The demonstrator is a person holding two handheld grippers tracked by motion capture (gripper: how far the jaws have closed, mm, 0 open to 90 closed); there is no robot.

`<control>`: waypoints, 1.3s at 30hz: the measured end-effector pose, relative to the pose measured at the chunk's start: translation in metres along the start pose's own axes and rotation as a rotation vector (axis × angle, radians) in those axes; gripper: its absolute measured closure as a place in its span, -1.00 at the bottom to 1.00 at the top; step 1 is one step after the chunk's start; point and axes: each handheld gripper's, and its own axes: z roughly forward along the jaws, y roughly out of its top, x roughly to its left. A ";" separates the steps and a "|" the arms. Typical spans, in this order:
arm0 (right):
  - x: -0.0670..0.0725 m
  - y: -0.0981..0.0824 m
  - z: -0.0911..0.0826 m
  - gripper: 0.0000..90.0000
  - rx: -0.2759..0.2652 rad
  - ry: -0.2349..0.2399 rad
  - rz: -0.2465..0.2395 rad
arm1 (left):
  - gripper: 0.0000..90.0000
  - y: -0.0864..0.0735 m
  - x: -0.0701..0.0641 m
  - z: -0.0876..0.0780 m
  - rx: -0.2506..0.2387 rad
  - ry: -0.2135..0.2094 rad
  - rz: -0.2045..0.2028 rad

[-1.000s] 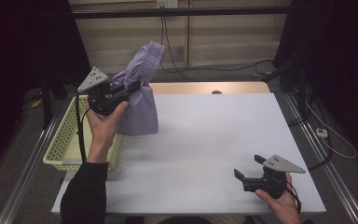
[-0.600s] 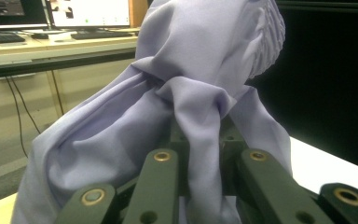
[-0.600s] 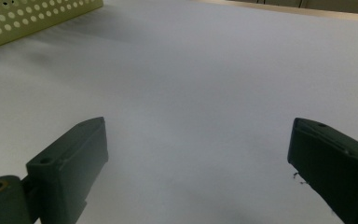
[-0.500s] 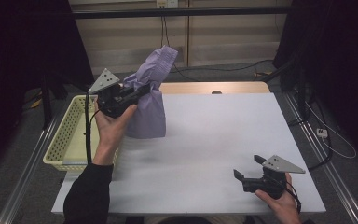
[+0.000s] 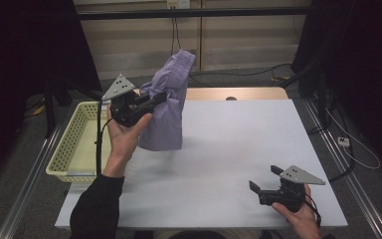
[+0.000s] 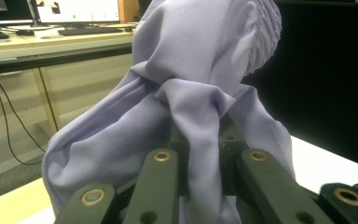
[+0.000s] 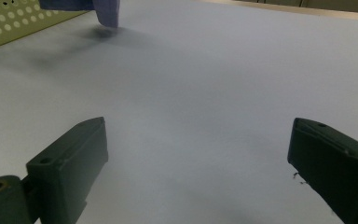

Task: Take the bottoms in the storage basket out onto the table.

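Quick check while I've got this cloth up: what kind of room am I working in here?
Probably a lab or office test bench. A white work table stands inside a metal frame with dark curtains, loose cables run along the floor, and a desk with monitors and keyboards stands behind.

The purple cloth (image 5: pixel 168 107) looks soft and smooth, with folds and a crinkly edge on top. The table (image 5: pixel 229 149) is white, flat and not shiny. The yellow basket (image 5: pixel 74 144) is plastic, full of little holes. The far table edge looks like wood.
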 end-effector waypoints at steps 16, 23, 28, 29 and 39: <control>0.000 0.000 0.000 -0.89 0.001 -0.003 0.001 | 0.82 -0.006 -0.021 0.026 0.044 -0.026 0.017; 0.000 0.000 0.000 -0.89 0.001 -0.005 0.001 | 0.82 -0.006 -0.022 0.031 0.051 -0.036 0.021; -0.001 0.000 0.001 -0.89 0.004 -0.006 0.003 | 0.82 -0.007 -0.022 0.035 0.049 -0.047 0.011; -0.001 0.000 0.001 -0.89 0.004 -0.006 0.003 | 0.82 -0.007 -0.022 0.035 0.049 -0.047 0.011; -0.001 0.000 0.001 -0.89 0.004 -0.006 0.006 | 0.82 -0.010 -0.029 0.046 0.081 -0.076 0.026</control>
